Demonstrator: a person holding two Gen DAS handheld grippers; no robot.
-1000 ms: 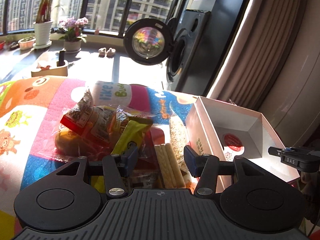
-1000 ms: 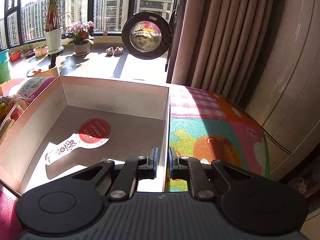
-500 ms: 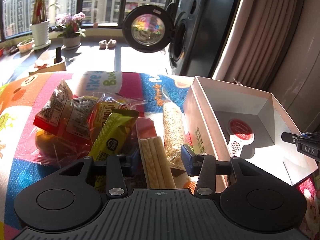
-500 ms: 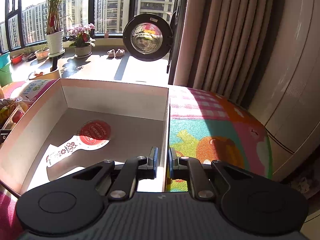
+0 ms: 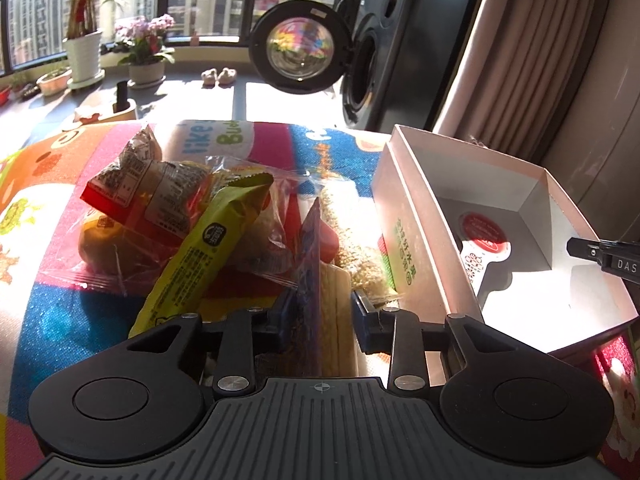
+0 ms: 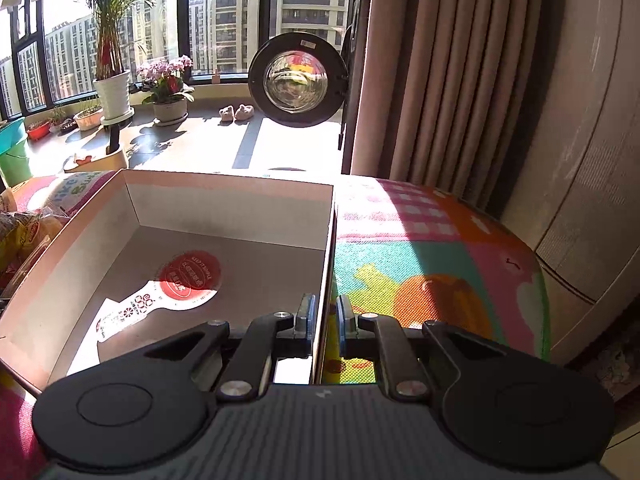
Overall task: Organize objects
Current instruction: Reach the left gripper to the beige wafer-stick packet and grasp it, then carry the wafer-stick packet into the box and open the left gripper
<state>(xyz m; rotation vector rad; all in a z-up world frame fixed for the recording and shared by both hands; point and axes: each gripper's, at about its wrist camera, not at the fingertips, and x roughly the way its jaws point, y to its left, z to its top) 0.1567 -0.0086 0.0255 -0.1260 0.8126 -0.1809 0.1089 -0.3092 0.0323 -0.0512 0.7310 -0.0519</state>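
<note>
We see a tabletop (image 5: 48, 320) covered by a bright cartoon-print mat, with an open pale cardboard box (image 6: 224, 204) near its right edge and a heap of wrapped snacks to the left of the box. The right gripper (image 6: 325, 322) has its fingers (image 6: 306, 312) clamped on the box's right wall, one finger inside the box and one outside. On the box floor lies a white label with a round red seal (image 6: 190, 276). The left gripper (image 5: 320, 312) has its fingers (image 5: 362, 312) apart, straddling a clear packet of pale wafer sticks (image 5: 334, 308) that stands on edge between them; we cannot tell whether either finger touches it. Just beyond it lie a yellow-green snack bar (image 5: 204, 252), a red-and-white bagged snack (image 5: 136, 192) on top of the heap, and a pale puffed-grain bar (image 5: 352, 240) lying against the box's left wall. Beyond the far edge of the tabletop stand a washing machine with its round door open (image 5: 298, 46) and potted plants (image 6: 114, 92) along a sunlit window.
</note>
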